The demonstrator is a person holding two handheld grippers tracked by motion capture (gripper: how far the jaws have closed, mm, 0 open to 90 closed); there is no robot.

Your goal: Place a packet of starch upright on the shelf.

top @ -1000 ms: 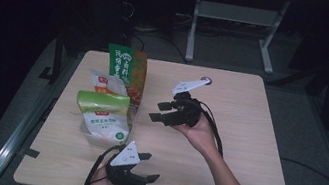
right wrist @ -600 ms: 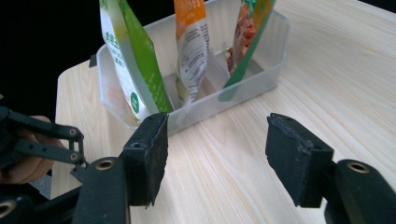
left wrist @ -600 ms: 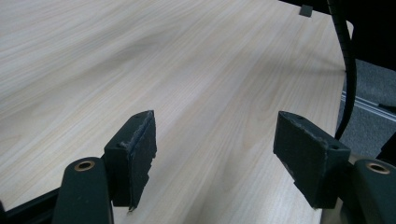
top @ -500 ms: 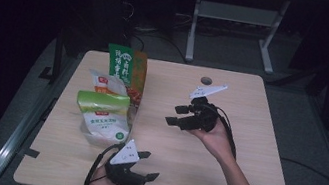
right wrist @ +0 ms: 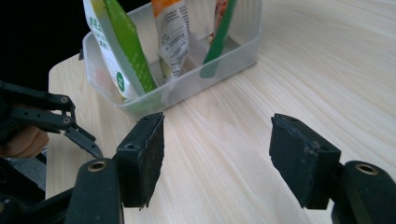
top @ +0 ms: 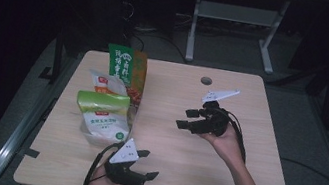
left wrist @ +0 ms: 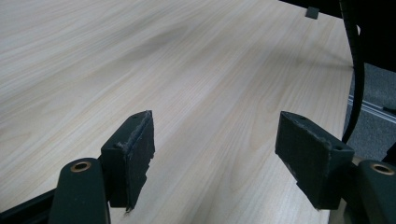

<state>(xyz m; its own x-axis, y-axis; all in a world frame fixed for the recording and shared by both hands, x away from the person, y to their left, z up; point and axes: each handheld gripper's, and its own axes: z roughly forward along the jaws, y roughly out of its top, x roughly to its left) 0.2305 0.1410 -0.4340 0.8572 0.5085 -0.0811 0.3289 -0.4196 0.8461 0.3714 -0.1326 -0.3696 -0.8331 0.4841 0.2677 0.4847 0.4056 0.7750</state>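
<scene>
Three snack bags stand in a clear plastic tub (right wrist: 224, 56) at the left side of the worktop (top: 239, 176). The rear green bag (top: 124, 63) bears large white Chinese characters, too small to read. The middle bag (top: 106, 82) shows a red label, and the front white bag (top: 102, 120) has a green top and green lettering.

The right gripper view shows the tub's walls, which the high view barely reveals. The right gripper (top: 187, 118) hovers mid-worktop, jaws wide, empty, pointing at the tub. The left gripper (top: 146, 164) sits near the front edge, jaws likewise wide and empty.
</scene>
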